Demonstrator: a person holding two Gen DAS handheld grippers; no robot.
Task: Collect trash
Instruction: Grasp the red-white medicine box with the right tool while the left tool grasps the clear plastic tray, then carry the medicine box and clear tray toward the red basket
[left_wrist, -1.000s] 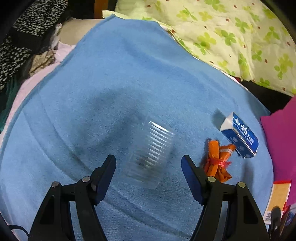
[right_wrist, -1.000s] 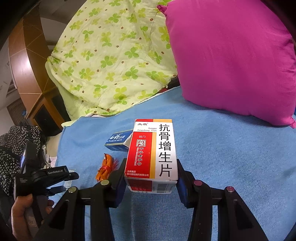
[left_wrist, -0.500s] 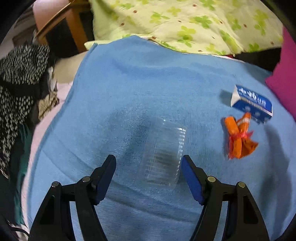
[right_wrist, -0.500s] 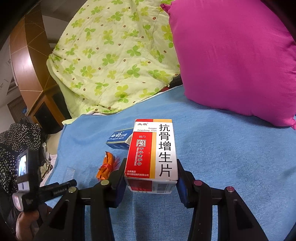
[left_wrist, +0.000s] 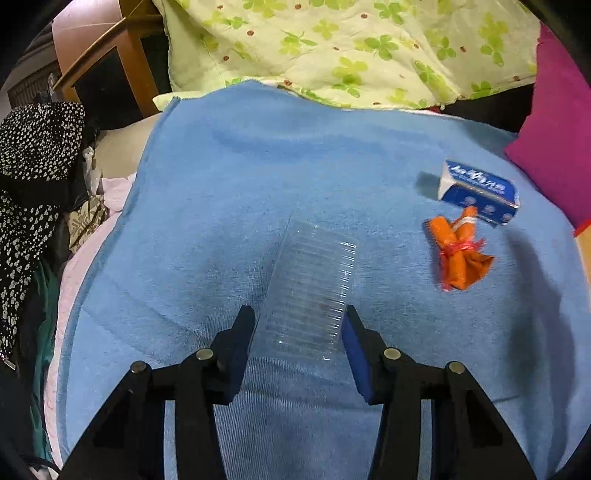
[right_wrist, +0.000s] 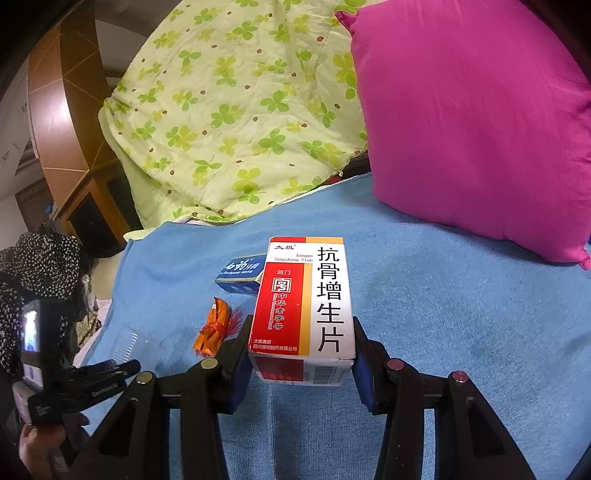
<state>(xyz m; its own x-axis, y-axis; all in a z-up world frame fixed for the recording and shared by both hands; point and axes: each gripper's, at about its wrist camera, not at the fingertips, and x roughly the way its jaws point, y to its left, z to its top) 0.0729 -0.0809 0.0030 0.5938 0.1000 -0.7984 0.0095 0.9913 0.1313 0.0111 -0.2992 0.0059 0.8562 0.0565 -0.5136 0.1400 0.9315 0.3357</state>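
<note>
A clear ribbed plastic container lies on the blue towel. My left gripper is closing on its near end, with both pads against its sides. To its right lie an orange tied wrapper and a blue toothpaste box. My right gripper is shut on a red, yellow and white medicine box, held just above the towel. The right wrist view also shows the orange wrapper and the blue box behind the medicine box.
A magenta pillow sits at the right on the towel. A green clover-print quilt is heaped at the back. Dark spotted clothing and a wooden cabinet stand past the towel's left edge. A person's hand holds the left gripper.
The left gripper rolled, moved up to the clear container and narrowed its jaws from wide apart to against the container's sides. The right gripper and its medicine box stayed still.
</note>
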